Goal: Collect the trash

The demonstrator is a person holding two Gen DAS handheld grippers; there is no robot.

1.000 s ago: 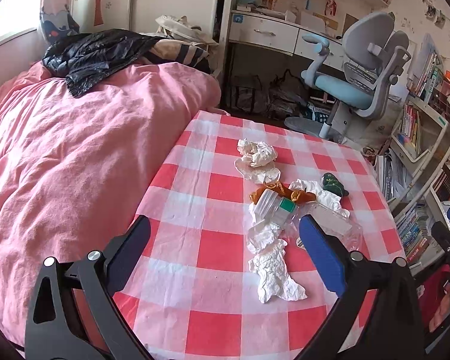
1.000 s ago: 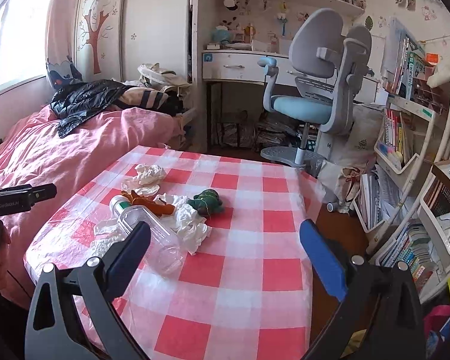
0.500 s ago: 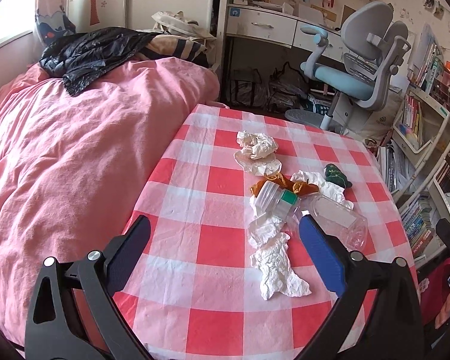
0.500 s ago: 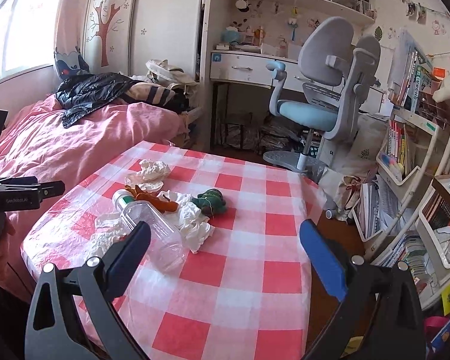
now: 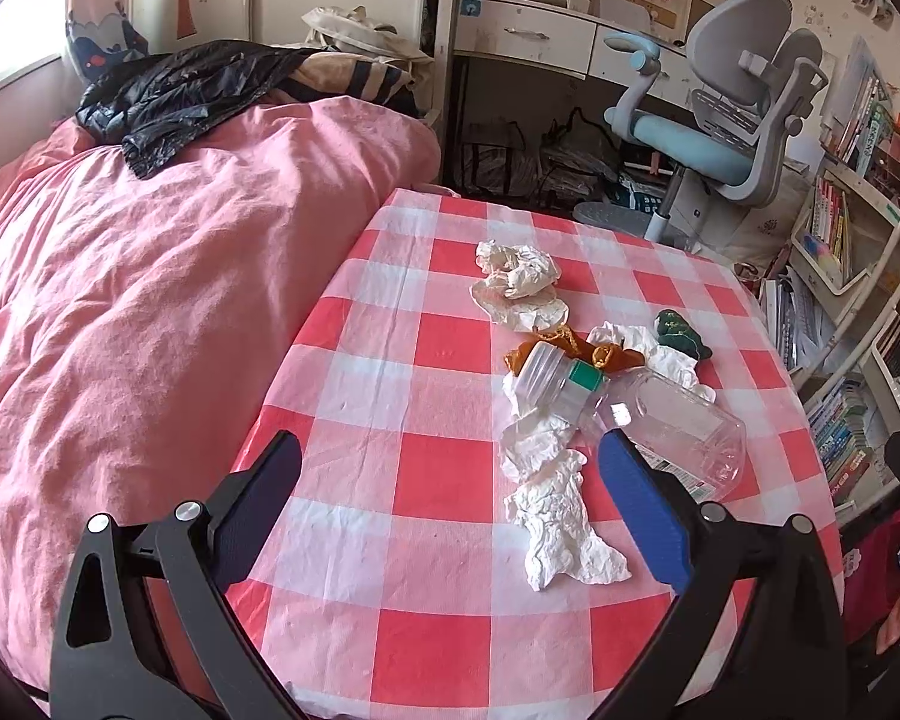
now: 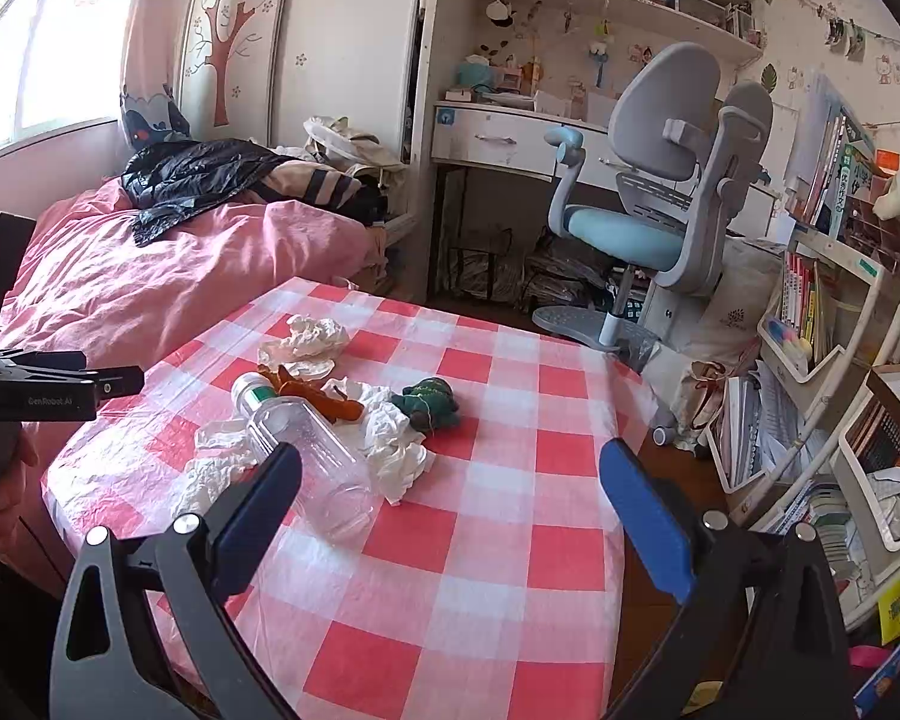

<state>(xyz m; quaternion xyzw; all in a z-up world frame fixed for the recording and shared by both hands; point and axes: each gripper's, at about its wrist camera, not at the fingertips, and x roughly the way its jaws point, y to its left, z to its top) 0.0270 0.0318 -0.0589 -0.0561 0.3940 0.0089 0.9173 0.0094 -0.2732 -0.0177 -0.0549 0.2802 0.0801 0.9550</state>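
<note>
Trash lies in a loose pile on a table with a red-and-white checked cloth (image 5: pixel 444 408) (image 6: pixel 510 516). A clear plastic bottle (image 5: pixel 660 420) (image 6: pixel 306 438) lies on its side among crumpled white tissues (image 5: pixel 561 516) (image 6: pixel 396 450). An orange-brown wrapper (image 5: pixel 576 351) (image 6: pixel 312 390) and a dark green wad (image 5: pixel 678 333) (image 6: pixel 429 408) sit beside it, and another tissue ball (image 5: pixel 516 267) (image 6: pixel 312 336) lies farther back. My left gripper (image 5: pixel 450 486) hovers open above the near table edge, short of the pile. My right gripper (image 6: pixel 450 498) is open too, with nothing between its fingers.
A bed with a pink duvet (image 5: pixel 150 312) and a black jacket (image 5: pixel 180 90) runs along the table's left side. A grey-blue desk chair (image 5: pixel 726 120) stands behind, bookshelves (image 6: pixel 840 312) to the right. A hand (image 6: pixel 0 480) holds the left gripper's handle.
Both grippers have tilted and drifted slightly, so the table and trash sit a little differently in view. Both stay open and the trash has not moved.
</note>
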